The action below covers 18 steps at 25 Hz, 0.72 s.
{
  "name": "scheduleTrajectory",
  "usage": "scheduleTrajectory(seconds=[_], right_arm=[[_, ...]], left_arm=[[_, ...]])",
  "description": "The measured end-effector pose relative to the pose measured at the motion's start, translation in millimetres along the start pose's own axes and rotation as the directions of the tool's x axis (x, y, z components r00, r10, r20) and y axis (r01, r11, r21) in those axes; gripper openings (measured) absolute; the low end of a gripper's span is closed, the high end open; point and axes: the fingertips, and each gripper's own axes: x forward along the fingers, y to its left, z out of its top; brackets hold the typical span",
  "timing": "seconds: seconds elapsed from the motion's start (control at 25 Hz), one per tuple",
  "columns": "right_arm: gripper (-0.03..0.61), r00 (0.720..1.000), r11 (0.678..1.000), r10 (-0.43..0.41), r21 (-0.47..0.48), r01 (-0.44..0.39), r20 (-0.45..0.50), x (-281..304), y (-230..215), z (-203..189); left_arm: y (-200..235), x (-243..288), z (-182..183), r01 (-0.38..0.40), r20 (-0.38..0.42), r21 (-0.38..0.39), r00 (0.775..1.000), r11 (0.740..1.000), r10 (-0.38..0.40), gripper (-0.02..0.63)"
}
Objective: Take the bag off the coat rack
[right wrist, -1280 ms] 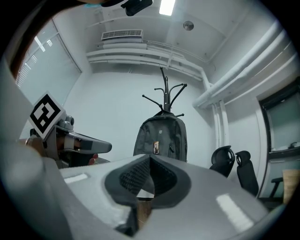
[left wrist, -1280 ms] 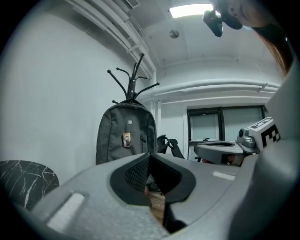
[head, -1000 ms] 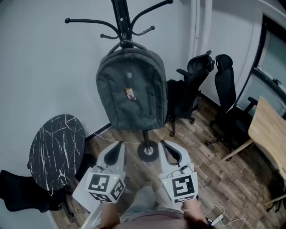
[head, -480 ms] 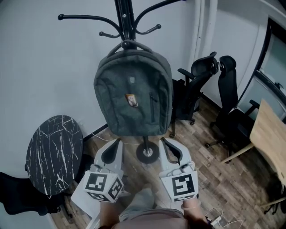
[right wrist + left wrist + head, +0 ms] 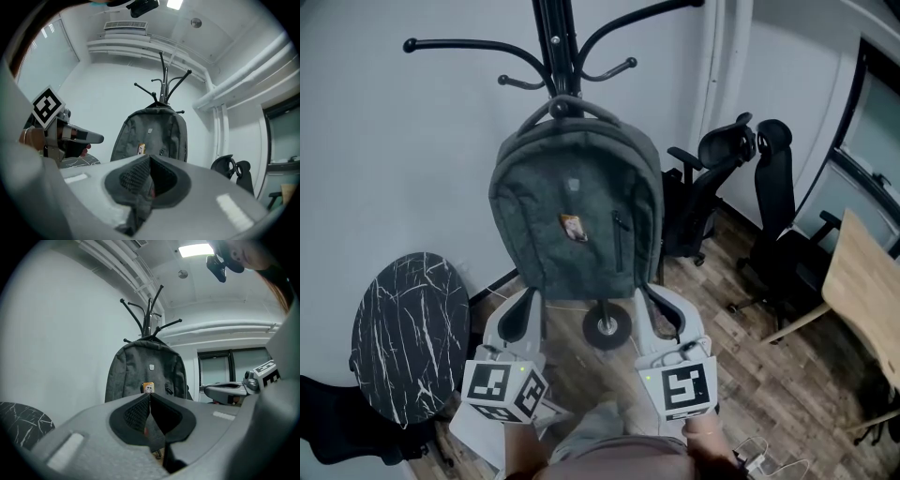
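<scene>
Pale wall (image 5: 384, 159) and plank floor (image 5: 750, 375) frame the scene, with the rack (image 5: 553, 47) standing close to the wall at centre. Well left of the rack, low down, sits a round dark table (image 5: 408, 337) with white veining.

Between the table and the rack's base (image 5: 607, 328) is the left gripper (image 5: 531, 294), pointing level toward the rack. Its own view shows the jaws pressed together with nothing between them.

The bag (image 5: 577, 216), a grey backpack, hangs on the front of the rack. Its top loop (image 5: 567, 101) is caught on the pole just under the curved arms, and its body covers the pole almost down to the base. Its long axis runs straight up and down, and a small orange tag (image 5: 572, 226) sits near the middle of its front.

Just right of the base is the right gripper (image 5: 649, 294), also level, with its jaws closed on nothing.

Right of the rack stand two black chairs (image 5: 745, 197). Well beyond them a light wooden desk (image 5: 867, 291) cuts the edge of the head view.

The bag lies dead ahead of both grippers and midway between them, so neither hand looks nearer. Both tips sit near the bag's bottom edge, while the loop that holds it is at the far upper end of its long axis, well above them. I judge the coming move turns on that. A gripper must part its jaws and rise to the loop, or both must take the body, and the bag must then go up and off the rack rather than straight back.
</scene>
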Motion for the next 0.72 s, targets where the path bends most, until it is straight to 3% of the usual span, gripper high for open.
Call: scheduleTrajectory(seconds=[0.12, 0.2, 0.72], right_arm=[[0.005, 1.000, 1.000, -0.008, -0.005, 0.008, -0.001, 7, -5, 3], [0.041, 1.000, 1.000, -0.011, -0.014, 0.011, -0.006, 11, -8, 4], [0.104, 0.995, 0.995, -0.094, -0.039, 0.092, -0.044, 43, -42, 1]], left_arm=[[10, 4, 6, -0.007, 0.008, 0.006, 1.000, 1.000, 0.007, 0.015], [16, 7, 10, -0.009, 0.013, 0.008, 1.000, 1.000, 0.009, 0.020], [59, 37, 16, -0.015, -0.009, 0.019, 1.000, 1.000, 0.015, 0.158]])
